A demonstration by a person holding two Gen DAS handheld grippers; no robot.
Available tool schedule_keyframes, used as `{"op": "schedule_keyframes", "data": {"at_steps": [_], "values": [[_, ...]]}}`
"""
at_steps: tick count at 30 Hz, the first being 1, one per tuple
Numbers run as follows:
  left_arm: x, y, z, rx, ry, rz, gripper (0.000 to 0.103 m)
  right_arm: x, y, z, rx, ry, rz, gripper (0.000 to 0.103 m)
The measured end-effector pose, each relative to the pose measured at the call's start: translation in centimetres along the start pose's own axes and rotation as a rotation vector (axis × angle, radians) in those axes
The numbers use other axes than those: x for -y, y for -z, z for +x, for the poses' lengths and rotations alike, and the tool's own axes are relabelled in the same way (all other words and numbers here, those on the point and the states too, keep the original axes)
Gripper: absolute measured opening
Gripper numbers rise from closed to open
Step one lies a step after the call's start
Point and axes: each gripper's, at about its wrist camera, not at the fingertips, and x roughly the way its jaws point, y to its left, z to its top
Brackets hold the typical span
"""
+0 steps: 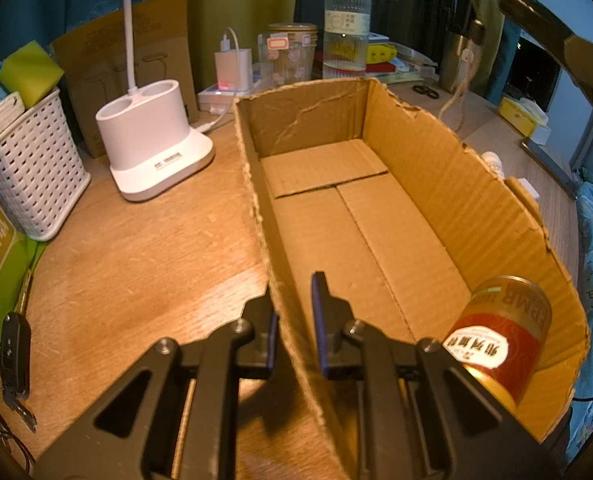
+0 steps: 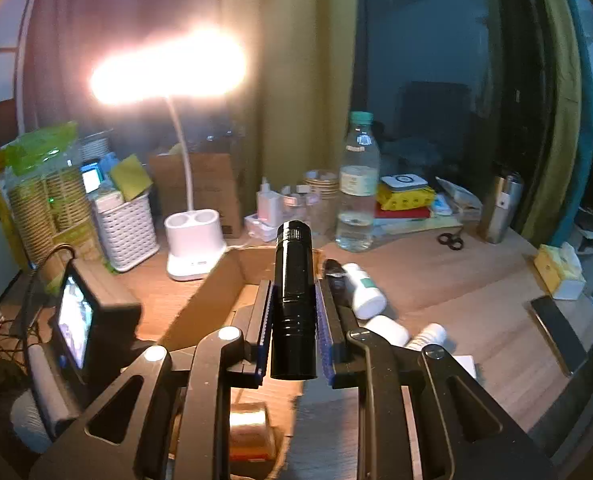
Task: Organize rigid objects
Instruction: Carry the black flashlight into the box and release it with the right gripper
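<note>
One can (image 1: 500, 336) is already lying inside the cardboard box (image 1: 436, 184), near its close end, so the sorting is only beginning. The left gripper (image 1: 294, 320) is straddling the box's left wall, fingers on either side of the cardboard, apparently pinching it. The right gripper (image 2: 294, 320) is clenching a black flashlight (image 2: 295, 300) above the box's near end. Several white bottles (image 2: 362, 290) are waiting on the wooden table (image 2: 456, 280), just right of the box.

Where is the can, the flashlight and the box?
can (image 1: 504, 332): left wrist view, red side.
flashlight (image 2: 294, 296): right wrist view, middle of barrel.
box (image 1: 424, 184): left wrist view, inside right wall.
</note>
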Motion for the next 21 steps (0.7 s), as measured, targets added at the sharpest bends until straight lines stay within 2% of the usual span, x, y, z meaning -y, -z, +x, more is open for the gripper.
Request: {"op": "schedule_keyframes", "data": {"at_steps": [9, 21], "values": [[0.0, 0.0, 0.0, 0.000, -0.002, -0.001, 0.015, -1.5, 1.2, 2.3, -0.059, -0.066, -0.006, 0.022], [0.0, 0.0, 0.0, 0.000, -0.002, 0.000, 0.015, -1.9, 3.2, 5.0, -0.147, -0.111, 0.021, 0.022]]}}
